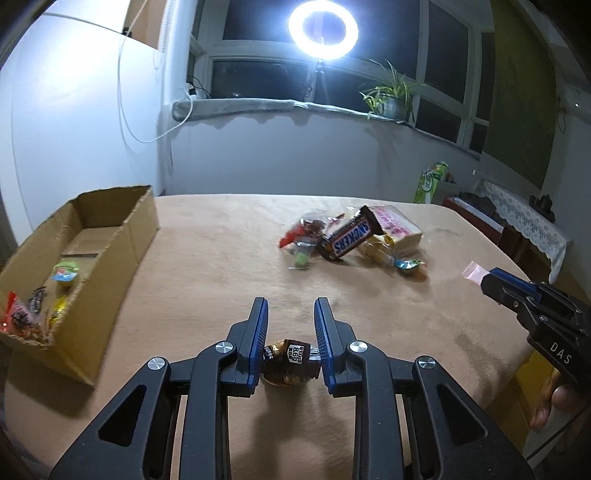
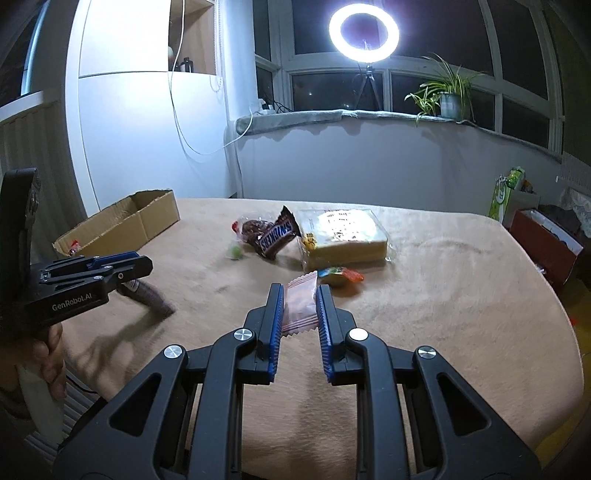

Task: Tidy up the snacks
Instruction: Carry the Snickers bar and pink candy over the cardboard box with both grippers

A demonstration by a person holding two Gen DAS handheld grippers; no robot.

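Beige cloth-covered table (image 1: 221, 258), cardboard box (image 1: 110, 229) at far left with a few snacks inside. Loose pile mid-table: sandwich pack (image 2: 343, 236), soft, crushable; Snickers bar (image 1: 349, 238), stiff, slick wrapper, best pinched mid-length. Left gripper (image 1: 290, 328) clenched on brown wrapped candy (image 1: 291, 362), light, crinkly. Right gripper (image 2: 300, 306) clamped on pink sachet (image 2: 301, 306), flimsy, taken across its middle.

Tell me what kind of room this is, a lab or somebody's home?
Most likely a home, perhaps an enclosed balcony or sunroom set up for filming. A potted plant sits on the sill under wide dark windows, a ring light stands on a tripod, and a beige cloth covers the table.
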